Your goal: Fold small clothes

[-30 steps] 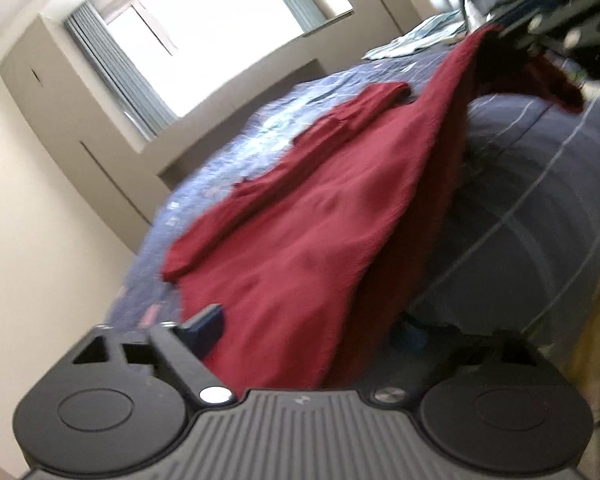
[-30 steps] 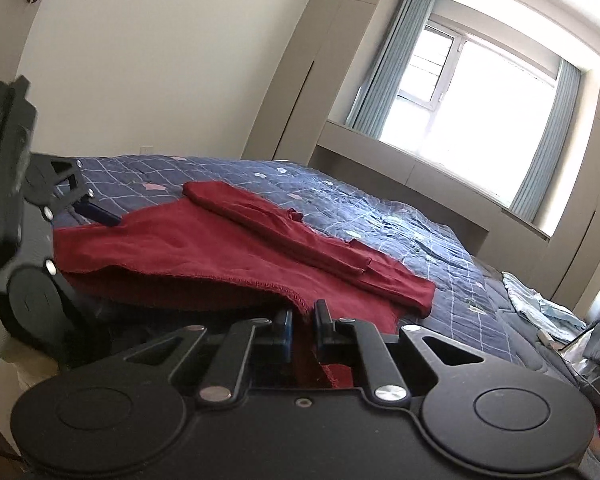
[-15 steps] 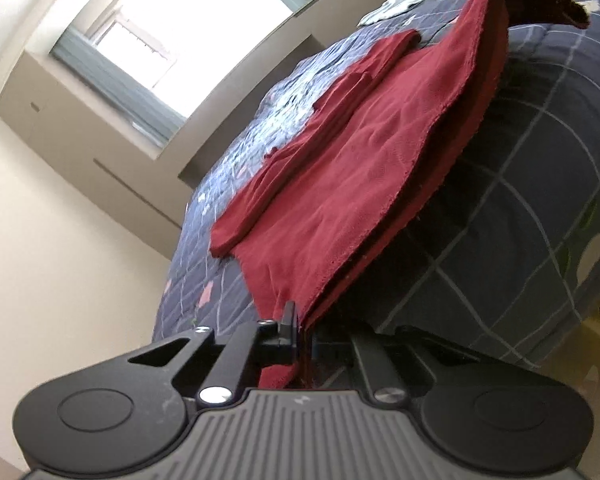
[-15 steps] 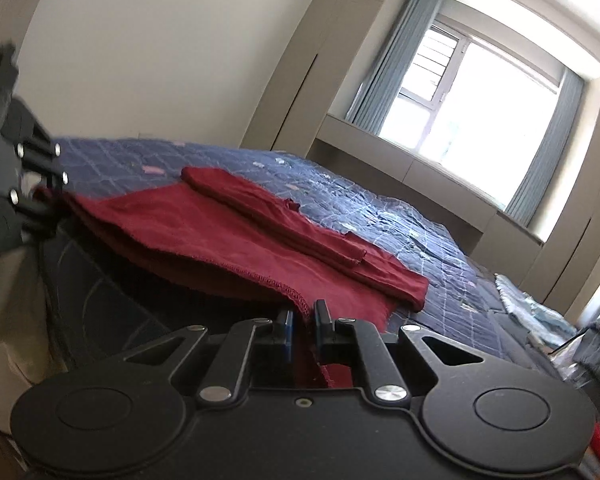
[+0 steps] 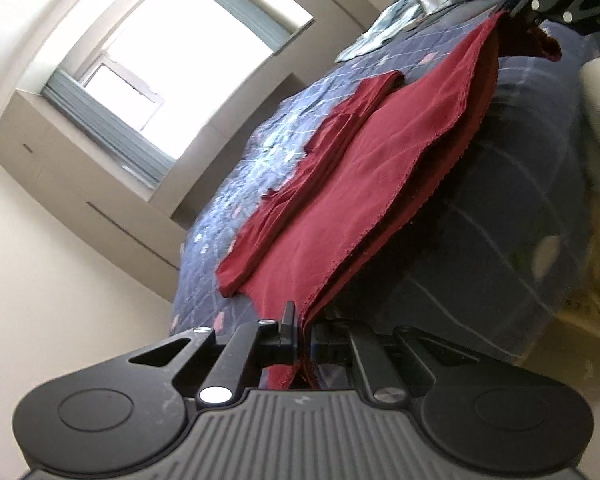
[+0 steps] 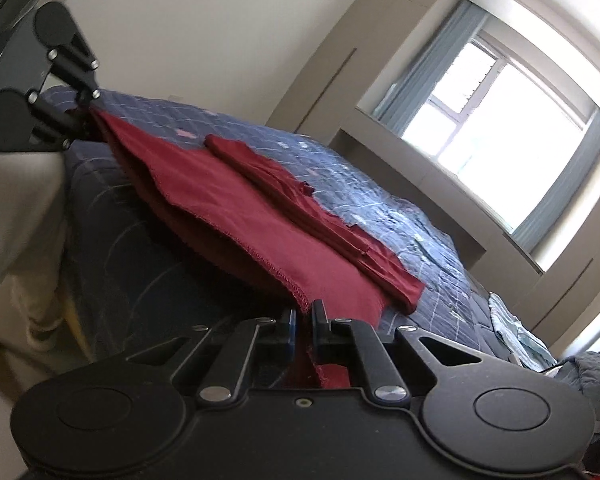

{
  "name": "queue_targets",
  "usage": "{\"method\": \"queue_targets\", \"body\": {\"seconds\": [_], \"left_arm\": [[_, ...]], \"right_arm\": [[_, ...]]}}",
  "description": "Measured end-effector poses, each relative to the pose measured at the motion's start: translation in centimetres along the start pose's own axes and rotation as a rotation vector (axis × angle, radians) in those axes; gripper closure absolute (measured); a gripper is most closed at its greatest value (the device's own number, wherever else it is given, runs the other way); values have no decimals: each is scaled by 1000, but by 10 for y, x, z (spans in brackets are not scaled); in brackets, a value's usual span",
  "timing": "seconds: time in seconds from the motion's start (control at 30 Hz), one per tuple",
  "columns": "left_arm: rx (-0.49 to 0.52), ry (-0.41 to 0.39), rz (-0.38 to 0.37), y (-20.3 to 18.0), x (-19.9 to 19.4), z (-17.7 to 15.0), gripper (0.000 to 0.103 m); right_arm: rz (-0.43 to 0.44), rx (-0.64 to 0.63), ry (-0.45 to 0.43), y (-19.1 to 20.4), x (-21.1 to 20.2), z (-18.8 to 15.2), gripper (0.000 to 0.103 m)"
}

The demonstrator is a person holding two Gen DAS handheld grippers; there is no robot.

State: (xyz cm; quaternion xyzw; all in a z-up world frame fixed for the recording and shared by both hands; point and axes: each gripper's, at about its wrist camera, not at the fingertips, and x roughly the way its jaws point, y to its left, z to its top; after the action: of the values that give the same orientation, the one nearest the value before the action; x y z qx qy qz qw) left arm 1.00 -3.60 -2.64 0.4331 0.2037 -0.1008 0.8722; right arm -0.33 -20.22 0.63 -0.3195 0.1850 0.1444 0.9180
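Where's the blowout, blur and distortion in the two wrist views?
Left wrist view: window blown out white, straight wall lines bowed by the fisheye, bed side at right smeared. Right wrist view: window clipped too, pale object at left blurred; red garment sharp and evenly lit.

dark red garment (image 5: 352, 200) | spread on bed, near hem lifted taut | sleeves folded in along far side
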Motion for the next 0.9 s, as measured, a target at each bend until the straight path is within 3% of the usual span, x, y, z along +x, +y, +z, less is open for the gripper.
{"method": "queue_targets", "body": {"seconds": [0.17,0.53,0.73,0.9], "left_arm": [[40,0,-73,-2,-37,-18,98],[3,32,-223,11,-107,-36,98],[-132,17,-251,45,-98,-19,98],[-221,-34,-209,81,-88,9,97]], "right_arm": [[123,40,35,-1,-40,0,97],[377,44,142,0,-115,14,97],[385,84,120,-16,-109,22,97],[280,13,36,-42,-100,43,96]]}}
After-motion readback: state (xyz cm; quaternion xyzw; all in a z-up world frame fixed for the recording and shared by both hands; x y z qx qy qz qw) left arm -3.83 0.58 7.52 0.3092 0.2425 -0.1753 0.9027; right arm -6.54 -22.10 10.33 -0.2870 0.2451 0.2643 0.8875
